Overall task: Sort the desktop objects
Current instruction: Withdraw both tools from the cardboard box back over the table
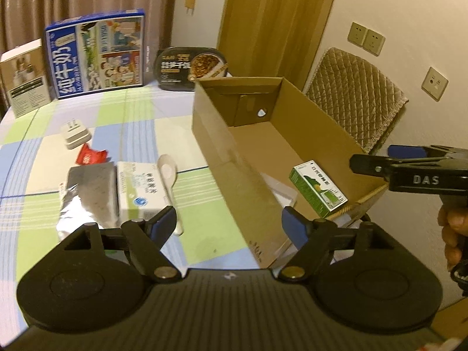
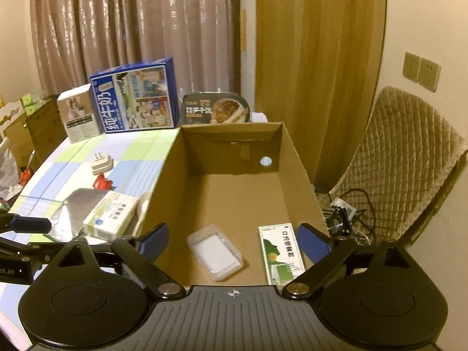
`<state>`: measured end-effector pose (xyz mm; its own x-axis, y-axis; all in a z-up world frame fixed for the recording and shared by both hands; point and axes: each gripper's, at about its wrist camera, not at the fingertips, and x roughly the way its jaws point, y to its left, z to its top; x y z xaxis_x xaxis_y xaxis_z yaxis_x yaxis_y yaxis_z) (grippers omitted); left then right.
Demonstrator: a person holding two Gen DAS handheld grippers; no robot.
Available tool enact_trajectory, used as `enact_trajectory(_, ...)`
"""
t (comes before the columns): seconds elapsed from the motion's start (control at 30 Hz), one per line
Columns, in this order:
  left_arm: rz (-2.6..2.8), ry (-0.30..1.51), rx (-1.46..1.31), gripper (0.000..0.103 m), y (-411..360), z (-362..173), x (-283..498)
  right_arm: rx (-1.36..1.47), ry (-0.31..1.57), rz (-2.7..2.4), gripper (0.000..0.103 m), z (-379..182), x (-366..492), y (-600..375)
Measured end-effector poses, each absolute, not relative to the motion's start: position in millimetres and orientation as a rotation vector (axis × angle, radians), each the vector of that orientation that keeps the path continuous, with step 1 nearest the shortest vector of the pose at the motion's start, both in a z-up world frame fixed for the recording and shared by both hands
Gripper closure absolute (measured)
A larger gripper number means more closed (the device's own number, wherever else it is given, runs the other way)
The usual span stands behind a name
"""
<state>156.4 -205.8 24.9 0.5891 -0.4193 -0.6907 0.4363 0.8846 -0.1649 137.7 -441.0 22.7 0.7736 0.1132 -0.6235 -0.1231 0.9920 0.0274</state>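
- Right gripper [image 2: 234, 244] is hanging with jaws spread, empty, above the cardboard box [image 2: 295, 158]; green-white carton [image 2: 281, 254] is lying inside.
- Left gripper [image 1: 229, 223] is gaping, holding nothing.
- Next, probably: white medicine box [image 1: 140, 188] on the table [image 1: 140, 122], needing a squared grip.

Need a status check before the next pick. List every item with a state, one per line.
cardboard box: open-topped, upright.
green-and-white box: lying flat inside the cardboard box.
clear plastic case: lying closed inside the cardboard box.
white medicine box: on the table, unsorted.
spoon: on the table, bowl up.
left gripper: open, empty.
right gripper: open, empty.
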Motion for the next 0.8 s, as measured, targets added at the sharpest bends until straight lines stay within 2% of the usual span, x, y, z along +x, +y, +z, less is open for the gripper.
enact_trajectory(0.13, -0.466, 0.793, 0.020, 0.021, -186, 28, 148, -0.022, 0.674, 0.153, 0.002, 26, 128, -425)
enact_trajectory(0.4, -0.408, 0.780, 0.016, 0.011, -149, 36, 135, -0.045, 0.689, 0.190, 0.002, 27, 118, -391)
enact_trajectory(0.8, -0.324, 0.771, 0.021, 0.002, -101, 39, 122, -0.088, 0.682, 0.246, 0.002, 30, 108, -351)
